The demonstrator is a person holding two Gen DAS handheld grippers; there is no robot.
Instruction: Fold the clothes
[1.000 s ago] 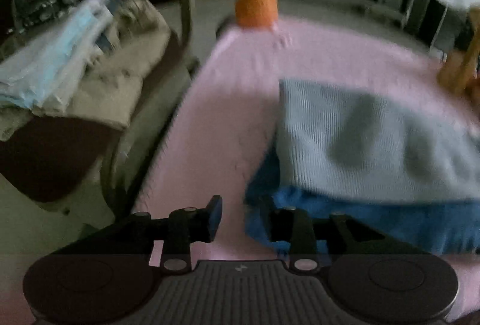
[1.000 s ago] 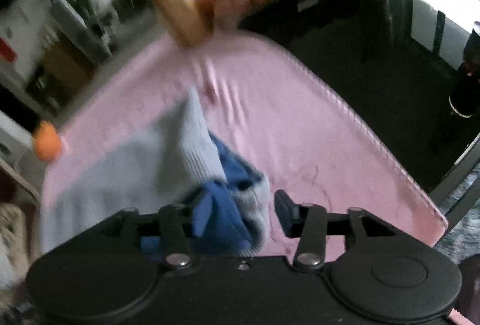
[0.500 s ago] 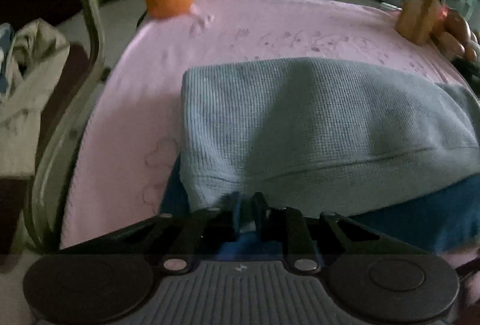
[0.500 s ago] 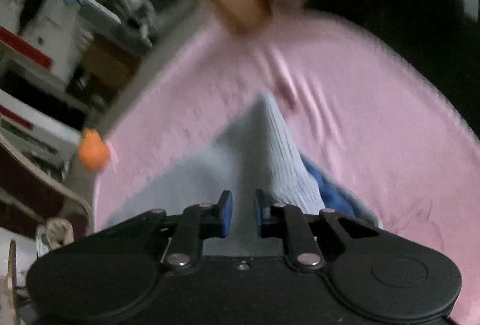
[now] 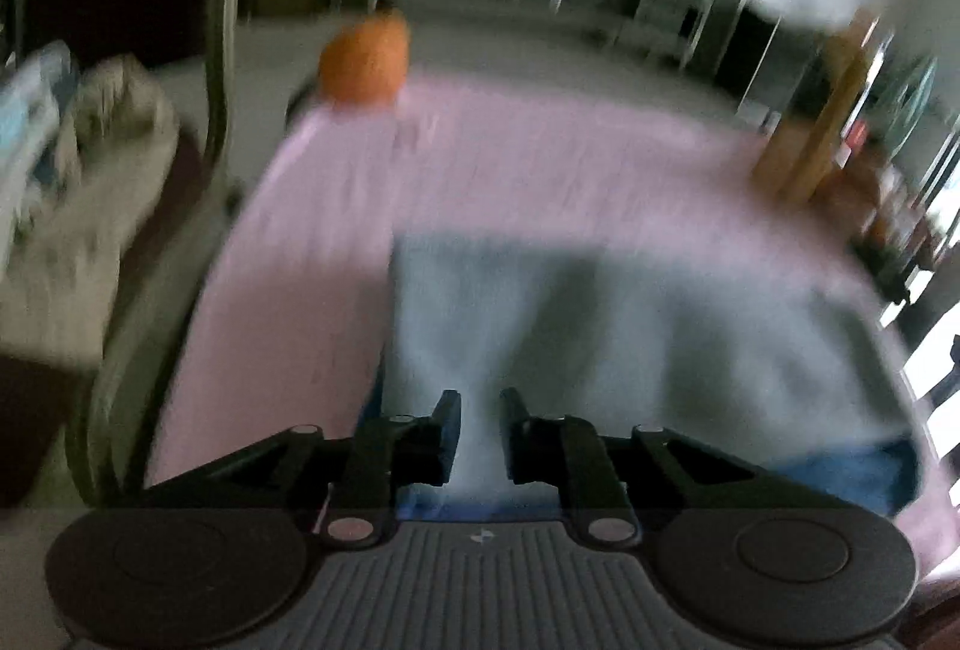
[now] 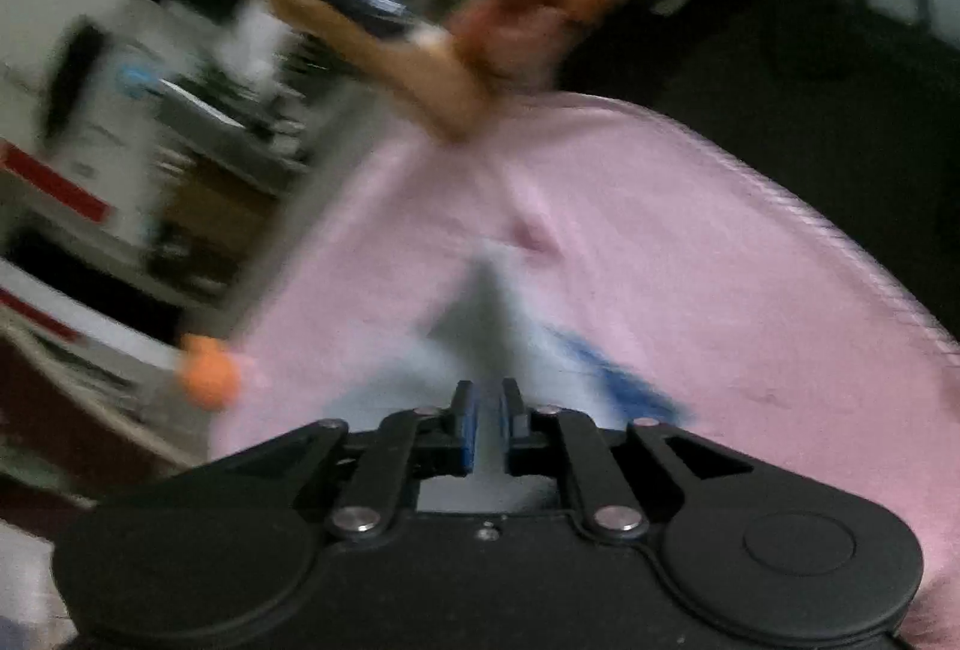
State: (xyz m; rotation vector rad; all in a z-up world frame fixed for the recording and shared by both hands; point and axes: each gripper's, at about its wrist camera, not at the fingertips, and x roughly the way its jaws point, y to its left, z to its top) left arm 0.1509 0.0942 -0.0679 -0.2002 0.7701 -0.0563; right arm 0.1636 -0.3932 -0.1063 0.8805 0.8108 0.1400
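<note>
A grey and blue knit garment (image 5: 630,338) lies folded on the pink cloth-covered table (image 5: 336,230); a blue layer shows under the grey one. My left gripper (image 5: 480,434) is shut on the garment's near edge, with grey fabric between its fingers. In the right wrist view the same garment (image 6: 480,326) rises to a peak, and my right gripper (image 6: 487,428) is shut on its grey fabric. Both views are blurred by motion.
An orange ball (image 5: 363,62) sits at the table's far left corner; it also shows in the right wrist view (image 6: 207,374). A wooden stand (image 5: 822,134) with fruit stands at the far right. A chair with piled clothes (image 5: 78,182) is to the left.
Both grippers closed on the garment's edge from open a second ago. The views have since shifted and blurred; the garment's grey layer looks lifted and drawn toward me.
</note>
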